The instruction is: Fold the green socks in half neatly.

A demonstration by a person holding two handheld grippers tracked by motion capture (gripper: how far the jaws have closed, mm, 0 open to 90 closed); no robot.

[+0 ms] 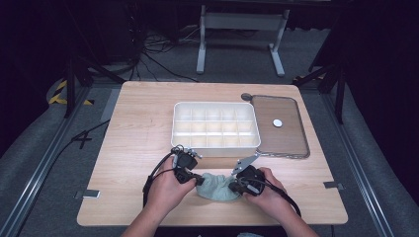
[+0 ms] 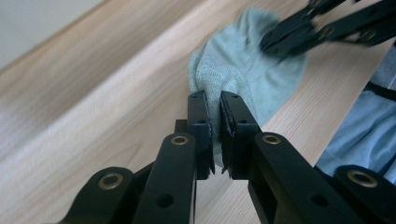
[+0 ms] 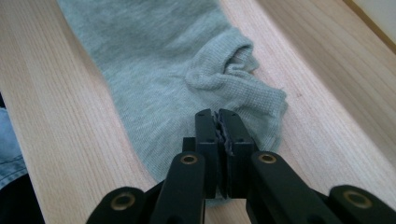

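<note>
A pale green sock [image 1: 217, 186] lies bunched on the wooden table [image 1: 143, 128] near its front edge, between my two hands. My left gripper [image 1: 198, 179] is at the sock's left end. In the left gripper view its jaws [image 2: 215, 136] are shut on a fold of the sock [image 2: 243, 70]. My right gripper [image 1: 233, 186] is at the sock's right end. In the right gripper view it [image 3: 218, 135] is pinched shut on the fabric just below the ribbed cuff [image 3: 233, 74]. The left gripper view also shows the right gripper [image 2: 289, 35] biting the sock's far edge.
A white box with several compartments [image 1: 216, 125] stands just beyond the hands at the table's middle. Its clear lid [image 1: 291, 136] lies flat to the right, with a small white disc [image 1: 277, 122] on it. A blue sleeve [image 2: 364, 135] is near the front edge.
</note>
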